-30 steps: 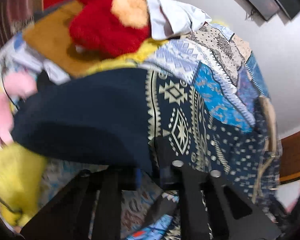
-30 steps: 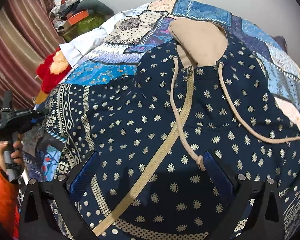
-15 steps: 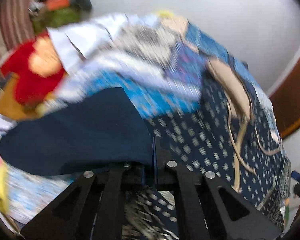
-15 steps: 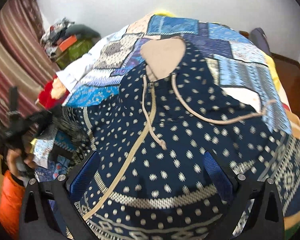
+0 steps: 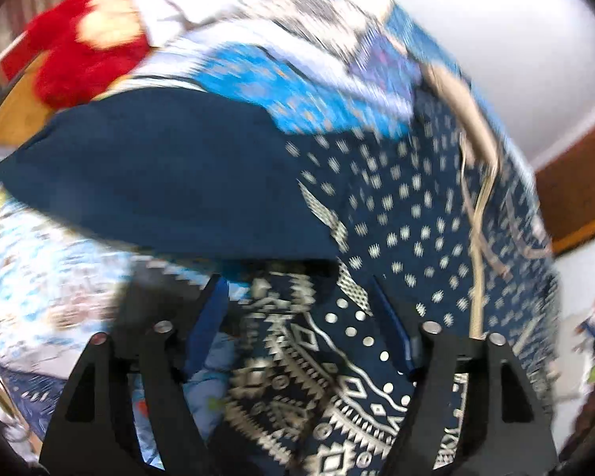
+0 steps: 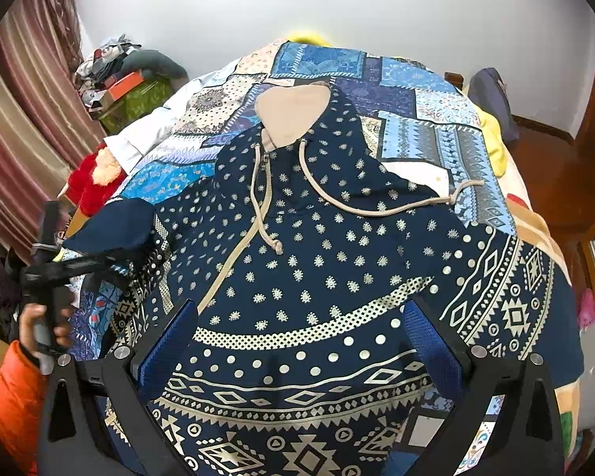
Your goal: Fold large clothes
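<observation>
The jaws of the left gripper (image 5: pixel 305 317) are seen spread wide, patterned cloth lying loose between them with nothing clamped; a sleeve (image 5: pixel 158 174) of the navy hoodie (image 6: pixel 329 261) is shown turned in over the garment's side, its plain inner face up, just beyond the blue pads (image 5: pixel 206 325). That view is smeared by motion, so whether the sleeve has fully settled cannot be told. The right gripper (image 6: pixel 301 341) is likewise held wide apart, poised above the patterned hem with no fabric pinched, apparently placed there to take the hem next.

The hoodie is spread front-up across a patchwork bedspread (image 6: pixel 416 119), the tan-lined hood (image 6: pixel 293 115) pointing toward the far wall, the zipper and drawstrings (image 6: pixel 377 208) lying slack over the chest. The flat layout is judged to be deliberate, giving straight edges for folding. The opposite sleeve is seen extended toward the bed's right edge, not folded in.

Beyond the garment, a red plush toy (image 6: pixel 95 178) is pictured at the bed's left edge, a white cloth (image 6: pixel 139 141) beside it.
</observation>
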A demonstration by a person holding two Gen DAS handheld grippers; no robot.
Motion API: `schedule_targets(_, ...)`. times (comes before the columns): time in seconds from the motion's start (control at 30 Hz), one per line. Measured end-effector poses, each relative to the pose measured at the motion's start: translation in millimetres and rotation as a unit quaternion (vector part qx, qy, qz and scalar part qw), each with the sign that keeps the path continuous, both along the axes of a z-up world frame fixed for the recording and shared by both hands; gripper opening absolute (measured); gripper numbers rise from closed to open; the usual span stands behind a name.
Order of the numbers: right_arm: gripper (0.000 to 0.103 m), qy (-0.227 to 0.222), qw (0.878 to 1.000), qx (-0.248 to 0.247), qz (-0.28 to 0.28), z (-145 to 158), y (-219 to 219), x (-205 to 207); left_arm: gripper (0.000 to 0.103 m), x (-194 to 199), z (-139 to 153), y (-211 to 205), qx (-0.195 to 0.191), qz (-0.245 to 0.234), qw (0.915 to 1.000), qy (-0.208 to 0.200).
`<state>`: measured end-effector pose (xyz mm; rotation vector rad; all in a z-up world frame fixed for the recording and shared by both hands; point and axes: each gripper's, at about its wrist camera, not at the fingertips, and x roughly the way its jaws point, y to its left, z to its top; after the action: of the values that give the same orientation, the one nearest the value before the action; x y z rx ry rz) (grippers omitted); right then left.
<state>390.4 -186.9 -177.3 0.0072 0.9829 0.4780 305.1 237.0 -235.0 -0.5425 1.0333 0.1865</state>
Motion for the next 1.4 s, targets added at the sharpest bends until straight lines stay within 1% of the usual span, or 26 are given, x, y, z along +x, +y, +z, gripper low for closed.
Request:
schedule_targets(0.03, 0.103, 0.002, 1.0, 0.004, 0.0, -1, 1, 0, 0.078, -8, 6, 15, -0.009, 0.02, 0.9997, -0.008)
schedule_targets(0.1, 0.103, 0.005, 1.0, 0.011, 0.003, -3, 6, 0, 0.078, -22, 12, 47, -0.028, 0.061, 0.9976, -0.021)
schedule_targets(0.17, 0.103, 0.006, 1.0, 0.014, 0.008, -5, 15, 1, 0.078, -33, 8, 80, -0.055, 0.109, 0.9924, -0.019)
schedule_targets(0.23, 0.103, 0.007, 1.0, 0.016, 0.014, -9, 24, 2, 0.078, -39, -2, 108, -0.081, 0.155, 0.9844, -0.018)
schedule_targets(0.37, 0.103, 0.021, 0.999, 0.031, 0.02, -18, 37, 1, 0.074, -31, -19, 136, -0.117, 0.19, 0.9739, -0.042)
schedule_targets(0.4, 0.103, 0.026, 0.999, 0.033, 0.02, -22, 40, 0, 0.069, -26, -20, 139, -0.115, 0.192, 0.9736, -0.047)
schedule_targets(0.43, 0.103, 0.028, 0.999, 0.032, 0.019, -25, 42, 0, 0.062, -16, -21, 141, -0.094, 0.195, 0.9752, -0.042)
schedule_targets(0.47, 0.103, 0.03, 0.999, 0.032, 0.018, -27, 43, -1, 0.057, -6, -21, 141, -0.071, 0.197, 0.9773, -0.032)
schedule_targets(0.5, 0.103, 0.032, 0.999, 0.031, 0.017, -30, 44, -1, 0.046, 2, -21, 141, -0.042, 0.2, 0.9788, -0.018)
schedule_targets(0.53, 0.103, 0.036, 0.999, 0.03, 0.016, -33, 43, -1, 0.034, 11, -19, 138, 0.011, 0.212, 0.9772, 0.002)
schedule_targets(0.57, 0.103, 0.039, 0.999, 0.03, 0.016, -35, 42, -1, 0.029, 19, -18, 135, 0.051, 0.218, 0.9744, 0.014)
schedule_targets(0.6, 0.103, 0.044, 0.998, 0.03, 0.013, -37, 40, 0, 0.021, 28, -15, 130, 0.09, 0.215, 0.9721, 0.025)
schedule_targets(0.63, 0.103, 0.046, 0.998, 0.03, 0.01, -38, 37, 0, 0.008, 36, -12, 124, 0.121, 0.205, 0.9707, 0.034)
schedule_targets(0.67, 0.103, 0.047, 0.998, 0.029, 0.006, -40, 33, 1, 0.003, 41, -9, 120, 0.138, 0.196, 0.9701, 0.036)
schedule_targets(0.7, 0.103, 0.047, 0.999, 0.028, -0.001, -41, 28, 1, 0.003, 47, -2, 111, 0.161, 0.183, 0.9694, 0.033)
schedule_targets(0.73, 0.103, 0.047, 0.999, 0.027, -0.005, -41, 24, 2, 0.003, 51, 9, 100, 0.178, 0.171, 0.9688, 0.021)
schedule_targets(0.77, 0.103, 0.046, 0.999, 0.026, -0.011, -42, 19, 3, 0.003, 54, 19, 92, 0.188, 0.161, 0.969, 0.007)
schedule_targets(0.87, 0.103, 0.05, 0.998, 0.035, -0.032, -43, 2, 7, 0.003, 66, 66, 49, 0.215, 0.115, 0.9681, -0.055)
schedule_targets(0.97, 0.103, 0.052, 0.996, 0.053, -0.051, -42, -15, 10, 0.003, 80, 113, -4, 0.223, 0.055, 0.9666, -0.113)
schedule_targets(1.03, 0.103, 0.046, 0.995, 0.06, -0.059, -38, -24, 11, 0.003, 93, 143, -53, 0.221, 0.001, 0.9635, -0.151)
schedule_targets(1.13, 0.103, 0.026, 0.996, 0.062, -0.064, -28, -36, 7, 0.003, 105, 164, -123, 0.211, -0.074, 0.9566, -0.186)
schedule_targets(1.2, 0.103, 0.011, 0.996, 0.061, -0.064, -20, -44, 5, 0.003, 112, 165, -163, 0.204, -0.116, 0.9517, -0.197)
schedule_targets(1.27, 0.103, -0.002, 0.996, 0.063, -0.067, -13, -55, 2, 0.003, 118, 155, -204, 0.194, -0.16, 0.9484, -0.193)
schedule_targets(1.3, 0.103, -0.006, 0.995, 0.063, -0.07, -10, -61, 1, 0.003, 121, 147, -222, 0.188, -0.179, 0.9473, -0.187)
schedule_targets(1.33, 0.103, -0.009, 0.995, 0.063, -0.073, -8, -66, 0, 0.003, 125, 132, -244, 0.182, -0.206, 0.9458, -0.173)
schedule_targets(1.4, 0.103, -0.013, 0.995, 0.058, -0.081, -6, -77, -2, 0.003, 130, 102, -274, 0.173, -0.245, 0.9435, -0.14)
